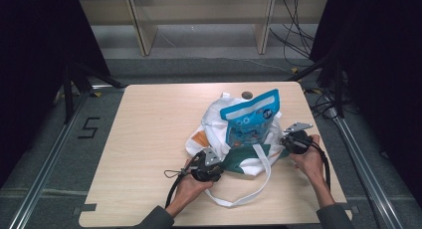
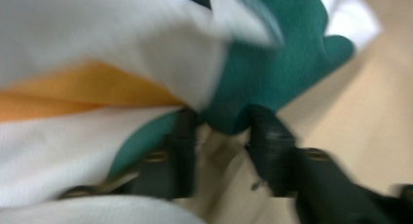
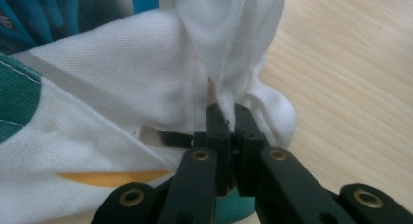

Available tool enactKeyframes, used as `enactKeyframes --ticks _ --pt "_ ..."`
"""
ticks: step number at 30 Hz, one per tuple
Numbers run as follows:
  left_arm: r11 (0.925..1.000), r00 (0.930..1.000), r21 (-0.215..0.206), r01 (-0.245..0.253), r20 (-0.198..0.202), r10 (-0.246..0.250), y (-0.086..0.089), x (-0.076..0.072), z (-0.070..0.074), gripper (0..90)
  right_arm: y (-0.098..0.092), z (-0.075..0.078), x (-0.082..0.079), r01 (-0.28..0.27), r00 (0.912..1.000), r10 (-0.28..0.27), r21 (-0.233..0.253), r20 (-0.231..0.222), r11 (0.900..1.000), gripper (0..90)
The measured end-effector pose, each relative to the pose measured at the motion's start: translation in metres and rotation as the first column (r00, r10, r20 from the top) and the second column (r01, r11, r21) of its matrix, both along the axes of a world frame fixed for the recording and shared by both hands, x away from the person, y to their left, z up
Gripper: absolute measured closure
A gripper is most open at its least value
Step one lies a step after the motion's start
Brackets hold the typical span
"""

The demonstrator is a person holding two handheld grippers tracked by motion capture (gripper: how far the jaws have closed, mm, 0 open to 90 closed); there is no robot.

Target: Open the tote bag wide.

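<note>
**Two grippers at the near edge of a cloth bag with a snack pouch in it**

The wooden table (image 1: pixel 149 139) has wide bare room on its left half and along the far edge, where a small dark round mark (image 1: pixel 247 94) sits just behind the bag. On the right side the room is tighter: the right gripper (image 1: pixel 293 141) works near the table's right edge, with a strip of bare wood between it and the rim. The near edge has free wood too, crossed by the bag's looped white strap (image 1: pixel 249 189), which trails toward the person.

The cloth bag (image 1: pixel 214 124) lies right of the table's centre. It is white, with green and orange patches, and its fabric is bunched and folded. A blue snack pouch (image 1: pixel 250 122) with white lettering stands out of its mouth, leaning toward the far side.

The left gripper (image 1: pixel 206 165) sits at the bag's near left corner. In the left gripper view, which is blurred, its jaws stand apart with a fold of the green patch (image 2: pixel 272 63) hanging between and just above them; whether they touch the cloth cannot be told. In the right gripper view the right gripper (image 3: pixel 229 118) has its jaws closed together on a seam of the white cloth (image 3: pixel 146 87), pinching a thin fold at the bag's right side, with bare wood just beyond it.
</note>
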State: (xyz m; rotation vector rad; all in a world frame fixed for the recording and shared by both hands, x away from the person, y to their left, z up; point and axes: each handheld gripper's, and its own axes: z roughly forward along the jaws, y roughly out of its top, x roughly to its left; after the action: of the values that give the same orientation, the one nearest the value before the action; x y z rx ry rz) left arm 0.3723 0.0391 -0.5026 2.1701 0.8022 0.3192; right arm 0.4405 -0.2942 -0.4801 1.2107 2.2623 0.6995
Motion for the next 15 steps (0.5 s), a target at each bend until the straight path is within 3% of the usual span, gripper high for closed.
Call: enactKeyframes --ticks 1,2,3,4,5,6,11,12,13,15 --pt "0.9996 0.999 -0.015 0.022 -0.039 -0.023 0.003 -0.002 0.006 49.9 -0.002 -0.001 0.0 -0.012 0.9998 0.012 -0.003 0.019 1.0 88.0" --pt "0.9982 0.9977 -0.042 0.044 -0.05 -0.046 0.006 -0.006 0.014 45.7 -0.004 -0.001 0.0 -0.016 0.9996 0.016 -0.006 0.024 1.0 87.8" --pt "0.9982 0.9977 -0.042 0.044 -0.05 -0.046 0.006 -0.006 0.014 44.1 -0.004 -0.001 0.0 -0.01 0.9998 0.01 0.017 0.018 1.0 87.5" --pt "0.9967 0.998 -0.055 0.06 -0.016 -0.061 0.015 -0.013 0.033 42.7 -0.006 -0.001 0.001 -0.017 0.9997 0.017 0.023 0.02 1.0 87.2" --pt "0.9967 0.998 -0.055 0.06 -0.016 -0.061 0.015 -0.013 0.033 40.8 -0.007 0.0 0.0 -0.003 0.9999 0.003 0.052 0.012 0.999 86.9" --pt "0.9949 0.9972 -0.073 0.07 -0.021 -0.071 0.025 -0.019 0.051 38.8 -0.009 0.0 0.0 -0.005 0.9999 0.004 0.06 0.013 0.998 86.5" --pt "0.9903 0.9978 -0.122 0.065 0.016 -0.064 0.042 -0.021 0.082 36.1 -0.009 0.002 -0.001 0.005 1.0 -0.005 0.071 0.002 0.997 84.8" --pt "0.9859 0.9984 -0.157 0.057 0.007 -0.057 0.045 -0.02 0.087 36.0 -0.01 0.001 -0.001 -0.01 0.9998 0.009 0.054 0.016 0.998 84.3" --pt "0.9784 0.998 -0.197 0.062 0.004 -0.063 0.053 -0.017 0.1 36.5 -0.008 0.002 -0.003 0.008 0.9999 -0.009 0.068 0.013 0.998 83.9" --pt "0.9742 0.9978 -0.216 0.065 0.002 -0.066 0.056 -0.015 0.106 39.2 -0.008 0.002 -0.004 0.01 0.9998 -0.011 0.066 0.013 0.998 83.8"
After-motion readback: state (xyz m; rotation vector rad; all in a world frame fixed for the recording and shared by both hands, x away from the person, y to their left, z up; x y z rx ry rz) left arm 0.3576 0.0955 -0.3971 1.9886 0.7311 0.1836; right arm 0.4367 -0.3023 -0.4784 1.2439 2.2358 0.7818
